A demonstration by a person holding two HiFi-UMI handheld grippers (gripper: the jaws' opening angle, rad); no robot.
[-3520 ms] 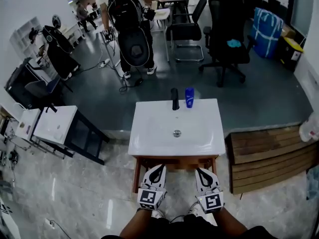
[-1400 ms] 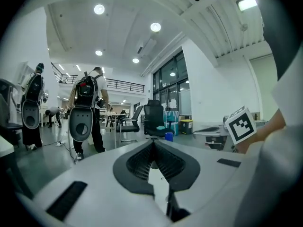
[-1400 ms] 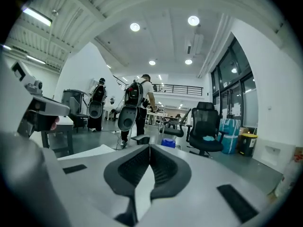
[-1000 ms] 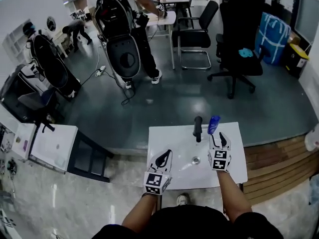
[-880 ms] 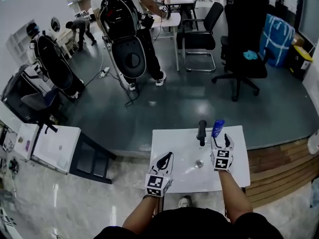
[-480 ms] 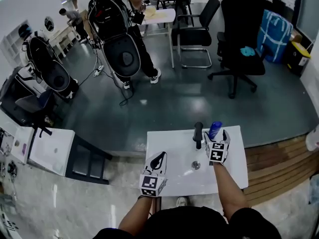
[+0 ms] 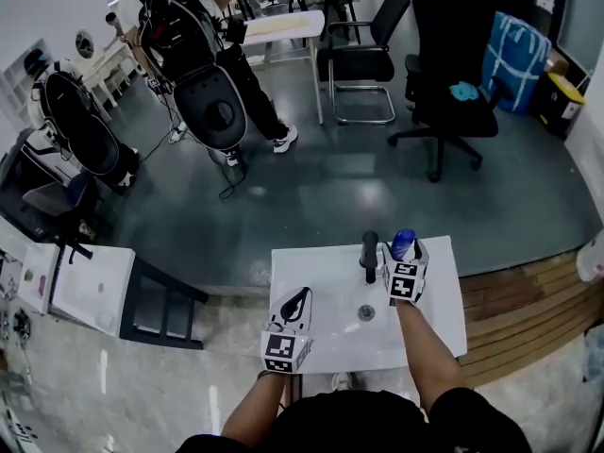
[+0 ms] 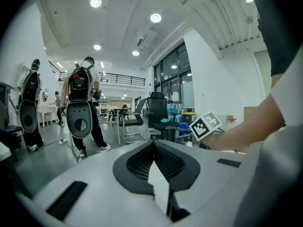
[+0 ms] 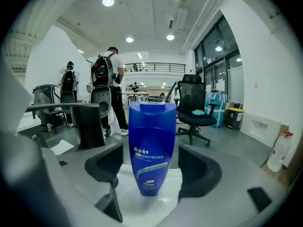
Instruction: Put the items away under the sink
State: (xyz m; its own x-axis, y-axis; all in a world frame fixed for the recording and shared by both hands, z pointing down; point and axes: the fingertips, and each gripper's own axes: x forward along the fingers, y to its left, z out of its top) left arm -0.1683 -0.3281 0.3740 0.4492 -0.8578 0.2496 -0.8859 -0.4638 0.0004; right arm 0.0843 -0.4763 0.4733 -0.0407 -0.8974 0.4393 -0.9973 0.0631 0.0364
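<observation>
Item: blue plastic shampoo bottle (image 9: pixel 151 145), upright at far edge of white sink (image 7: pixel 436 317), right of black tap (image 7: pixel 369 253) | Right tool (image 7: pixel 404 258): jaws just opened, straddling bottle, untouched | Left tool (image 8: pixel 154 162): closed, empty | Handling: likely light, stiff, slick; grip mid-body.
</observation>
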